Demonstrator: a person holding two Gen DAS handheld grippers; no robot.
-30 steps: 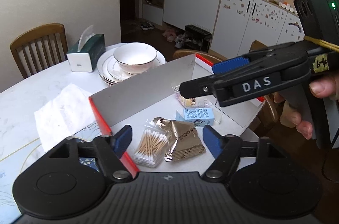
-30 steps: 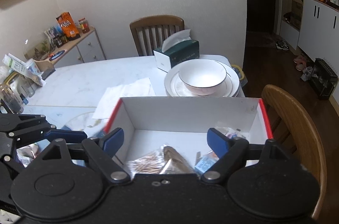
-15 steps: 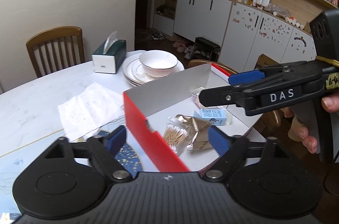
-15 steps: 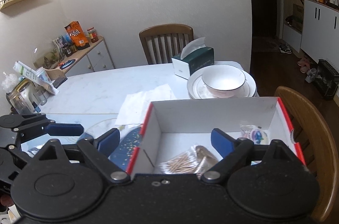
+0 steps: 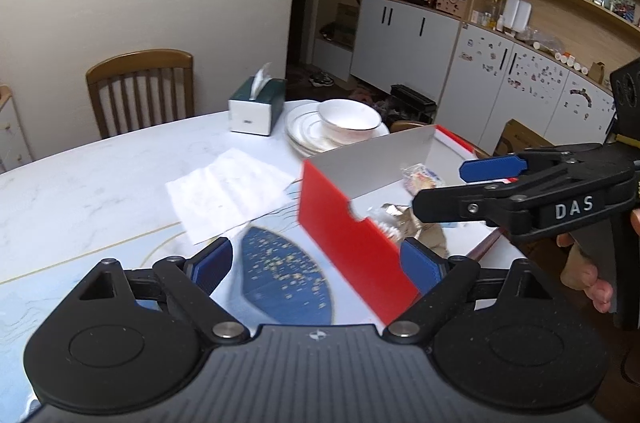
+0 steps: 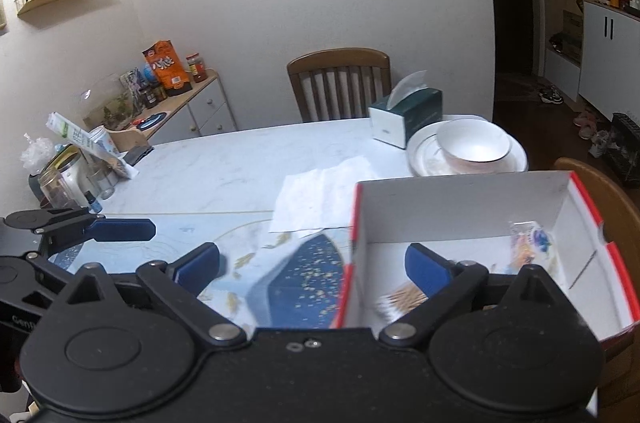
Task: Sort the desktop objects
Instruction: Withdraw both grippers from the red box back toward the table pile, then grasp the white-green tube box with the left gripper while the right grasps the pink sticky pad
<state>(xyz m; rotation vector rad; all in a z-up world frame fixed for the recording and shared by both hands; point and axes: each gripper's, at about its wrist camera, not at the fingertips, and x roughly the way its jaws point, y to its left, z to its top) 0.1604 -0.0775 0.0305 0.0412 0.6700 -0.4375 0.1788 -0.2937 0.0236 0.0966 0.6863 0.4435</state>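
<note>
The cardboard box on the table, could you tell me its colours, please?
The box is red outside, white inside; clearest in the left wrist view.

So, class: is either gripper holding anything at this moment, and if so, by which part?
Nothing is held. The left gripper is open and empty; the right gripper has its jaws opening, with nothing gripped between them.

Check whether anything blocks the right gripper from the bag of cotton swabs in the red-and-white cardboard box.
Nothing visible does. The box is open-topped, and the bag of cotton swabs lies on its floor just beyond the right gripper, whose jaws are opening with nothing between them. The box's near red wall stands beside that path.
</note>
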